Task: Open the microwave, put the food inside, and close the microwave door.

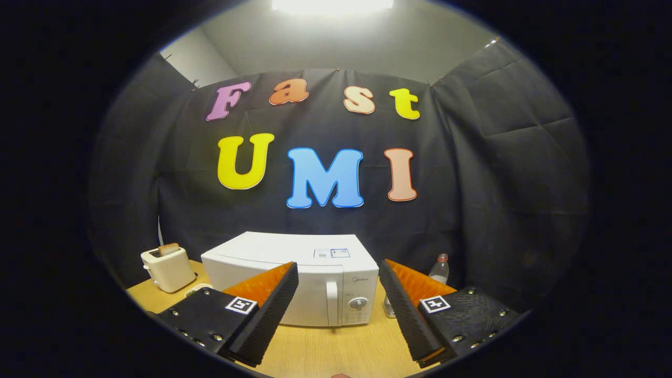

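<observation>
Gripper point(338, 294): held level, pointing straight at the front of the microwave, above the near part of the table. Its two fingers stand wide apart with nothing between them but open air and the view of the appliance beyond. Neither finger touches anything. Each finger carries a square printed marker on its upper face.

Microwave point(294, 278): white, countertop type, standing on the wooden table point(325, 349) directly ahead of the fingers and clear of them. Door shut. The vertical door handle point(332, 302) sits to the right of the door panel, with a round dial point(358, 303) on the control strip just right of it. A label is stuck on the top panel near the front right corner; contents not legible.

Other items: a cream toaster point(168, 268) stands to the left of the microwave, apart from it, with a slice of bread point(168, 248) protruding from its slot. A clear plastic bottle point(439, 269) with a reddish cap stands to the right of the microwave, partly hidden behind the right finger.

Room: black cloth forms the booth wall behind the table; a grey ceiling with a bright light fitting above.
</observation>
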Tool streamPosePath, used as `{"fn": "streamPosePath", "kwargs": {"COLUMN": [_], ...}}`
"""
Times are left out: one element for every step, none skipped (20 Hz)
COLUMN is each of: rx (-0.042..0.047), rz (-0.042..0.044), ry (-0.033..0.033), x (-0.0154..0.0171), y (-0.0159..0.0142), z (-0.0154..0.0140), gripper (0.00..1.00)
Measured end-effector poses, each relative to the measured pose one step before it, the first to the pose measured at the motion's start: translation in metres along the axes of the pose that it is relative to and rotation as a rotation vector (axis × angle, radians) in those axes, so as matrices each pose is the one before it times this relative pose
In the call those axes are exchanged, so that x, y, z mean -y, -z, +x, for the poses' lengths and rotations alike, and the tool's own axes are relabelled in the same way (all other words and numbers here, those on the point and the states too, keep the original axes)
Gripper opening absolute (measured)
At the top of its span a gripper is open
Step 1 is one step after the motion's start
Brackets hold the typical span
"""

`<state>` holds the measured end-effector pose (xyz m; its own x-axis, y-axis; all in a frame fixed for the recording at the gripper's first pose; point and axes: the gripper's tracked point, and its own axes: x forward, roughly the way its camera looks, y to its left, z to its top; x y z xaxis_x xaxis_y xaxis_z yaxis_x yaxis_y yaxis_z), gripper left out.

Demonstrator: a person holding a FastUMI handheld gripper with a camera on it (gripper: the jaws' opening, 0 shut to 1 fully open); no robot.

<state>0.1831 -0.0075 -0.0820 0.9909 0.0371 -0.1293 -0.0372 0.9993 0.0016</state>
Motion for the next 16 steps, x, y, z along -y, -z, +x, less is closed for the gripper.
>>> {"fn": "streamPosePath", "kwargs": {"rx": [-0.00847,-0.00883,-0.00992,-0.01245,-0.01224,-0.01277,-0.01143,-0.01167,-0.0121,-0.01664,-0.01301,-0.01213,-0.01176,-0.01532,-0.01456,-0.01351], "rz": [0.00268,0.00196,0.00194,0.00079,0.00169,0.00017,0.00044,-0.00165,-0.00286,-0.00461,-0.00664,-0.0075,-0.00571,-0.00311,-0.00157,-0.00123], "ry": [-0.00455,-0.00509,-0.00511,-0.00231,-0.00249,-0.00211,-0.00126,-0.00379,-0.00417,-0.00298,-0.00435,-0.00157,-0.00307,-0.00507,-0.00749,-0.00562], "x": [-0.00021,0.00061,0.00038,0.00042,0.00082,0.00054,0.0012,0.0005,0.00012,0.00072,0.00034,0.0007,0.00009,-0.00051,-0.00118,-0.00112], "y": [0.00453,0.00458,0.00627,0.00556,0.00608,0.00562,0.00548,0.0052,0.00706,0.0068,0.00592,0.0059,0.00644,0.00654,0.00717,0.00601], "z": [0.00916,0.00888,0.00947,0.00851,0.00931,0.00746,0.00769,0.00707,0.00739,0.00712,0.00552,0.00616,0.00599,0.00637,0.00567,0.00498], "gripper": [0.98,0.98,0.98,0.98,0.98,0.98,0.98,0.98,0.98,0.98,0.98,0.98,0.98,0.98,0.98,0.98]}}
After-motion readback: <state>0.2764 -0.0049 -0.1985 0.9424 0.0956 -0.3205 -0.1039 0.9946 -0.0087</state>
